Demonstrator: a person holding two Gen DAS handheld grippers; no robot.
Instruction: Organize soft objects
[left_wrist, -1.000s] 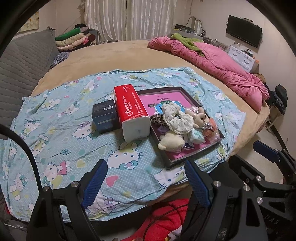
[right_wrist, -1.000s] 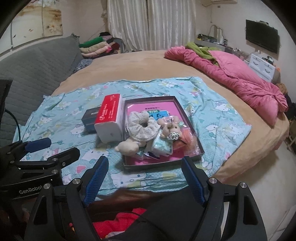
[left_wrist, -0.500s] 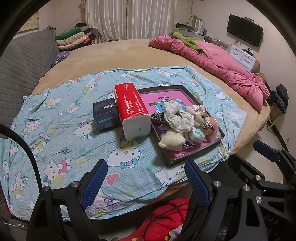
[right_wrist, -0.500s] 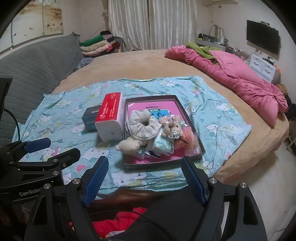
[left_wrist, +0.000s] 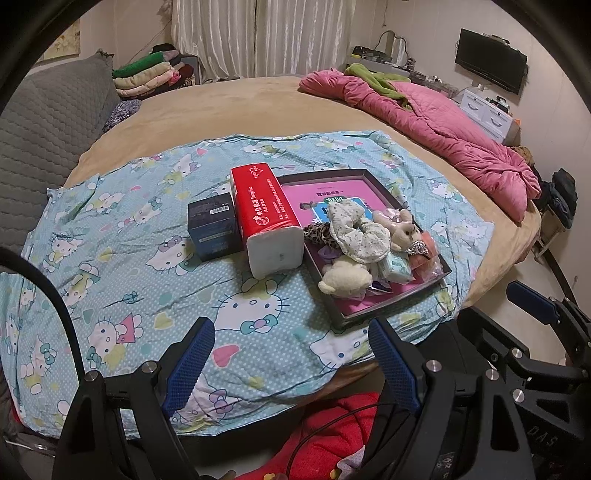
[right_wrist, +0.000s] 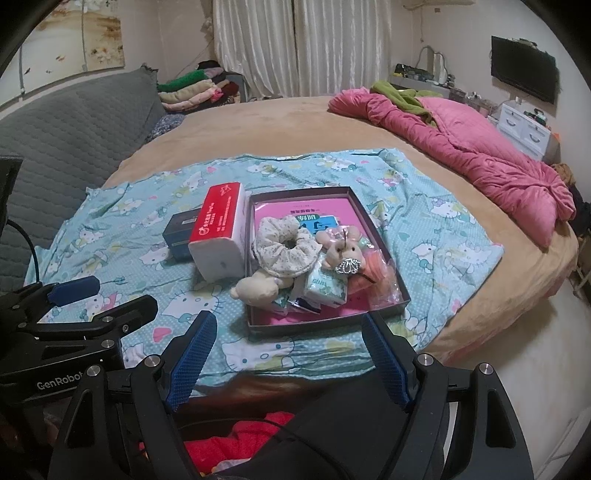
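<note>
A dark shallow box tray (left_wrist: 402, 301) (right_wrist: 317, 323) lies on a Hello Kitty cloth (left_wrist: 122, 236) on the bed. In it are a floral scrunchie (left_wrist: 356, 230) (right_wrist: 284, 245), a cream plush toy (left_wrist: 341, 277) (right_wrist: 256, 290), a small plush bunny (left_wrist: 402, 230) (right_wrist: 340, 247), a tissue pack (right_wrist: 327, 286) and a leopard-print band (left_wrist: 317, 233). My left gripper (left_wrist: 291, 360) is open and empty, above the near edge of the cloth. My right gripper (right_wrist: 288, 354) is open and empty, just in front of the tray.
A red tissue box (left_wrist: 267, 218) (right_wrist: 221, 230) and a dark blue box (left_wrist: 212, 225) (right_wrist: 181, 236) stand left of the tray. A pink quilt (left_wrist: 443, 129) lies at the far right. A grey sofa back (left_wrist: 44, 122) is at the left. Folded clothes (left_wrist: 151, 74) are stacked behind.
Both grippers have moved slightly forward toward the tray, so the objects look a little nearer. Both stay open and nothing on the bed has moved.
</note>
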